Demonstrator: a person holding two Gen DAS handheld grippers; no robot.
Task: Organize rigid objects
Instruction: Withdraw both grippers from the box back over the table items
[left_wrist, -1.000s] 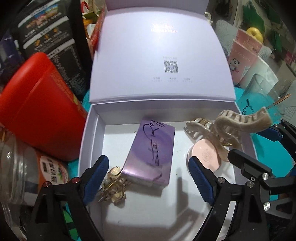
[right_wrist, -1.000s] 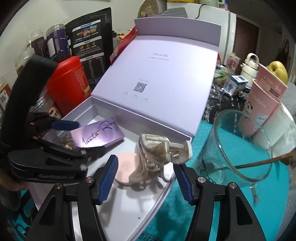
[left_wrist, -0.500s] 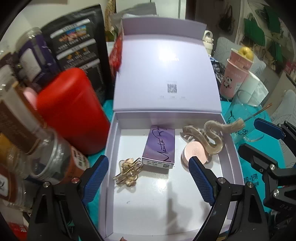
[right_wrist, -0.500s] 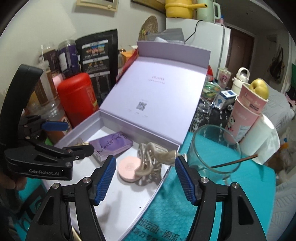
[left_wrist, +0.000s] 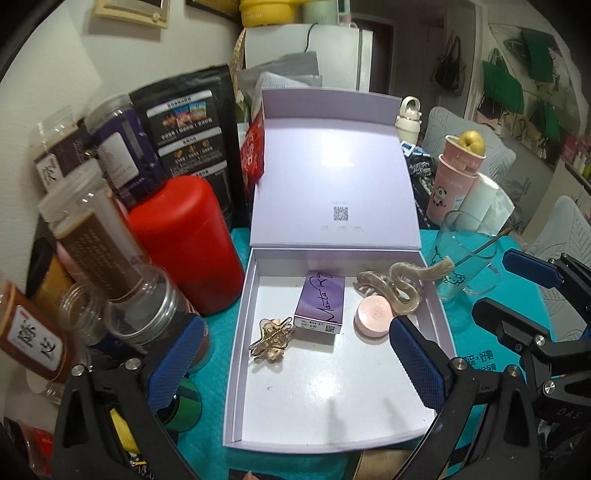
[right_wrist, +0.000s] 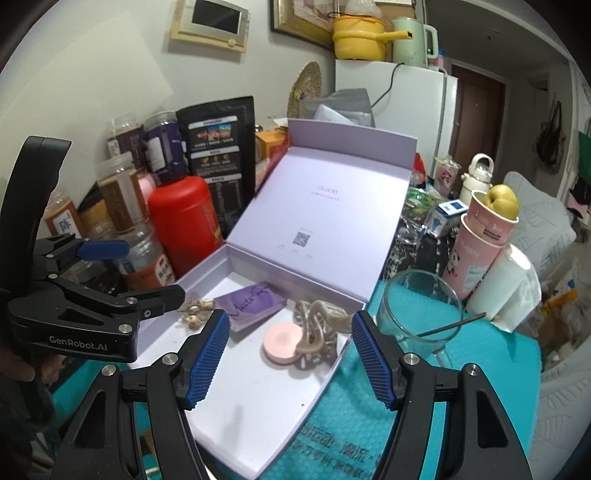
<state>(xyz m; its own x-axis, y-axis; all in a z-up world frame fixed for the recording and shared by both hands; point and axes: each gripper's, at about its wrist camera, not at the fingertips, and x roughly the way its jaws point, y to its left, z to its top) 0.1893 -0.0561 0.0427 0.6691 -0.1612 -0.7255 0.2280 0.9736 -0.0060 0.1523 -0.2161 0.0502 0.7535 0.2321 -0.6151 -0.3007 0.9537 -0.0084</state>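
Left wrist view: open lilac cardboard box (left_wrist: 236, 354) with raised lid, on teal mat (left_wrist: 480, 332). Left gripper (left_wrist: 299, 363) spread wide, empty, poised above near half of box tray. Inside box, toward hinge: purple rectangular carton with script lettering (left_wrist: 322, 302) at middle; gold wire hair clip (left_wrist: 271, 338) just beside it, nearer tray's left wall; round pink compact (left_wrist: 372, 316) on carton's other side; beige marbled claw clip (left_wrist: 400, 291) leaning over compact, touching it, one prong over tray's right wall. All four beyond blue finger pads (left_wrist: 415, 363), untouched.

Right wrist view: right gripper (right_wrist: 290, 356) likewise parted wide, gripping nothing, hovering near box's right front edge, compact and claw clip (right_wrist: 317, 328) framed between its pads. Clear drinking glass with thin stick (right_wrist: 421, 310) just outside box's right wall; red cylindrical canister (right_wrist: 181, 221) outside left wall.
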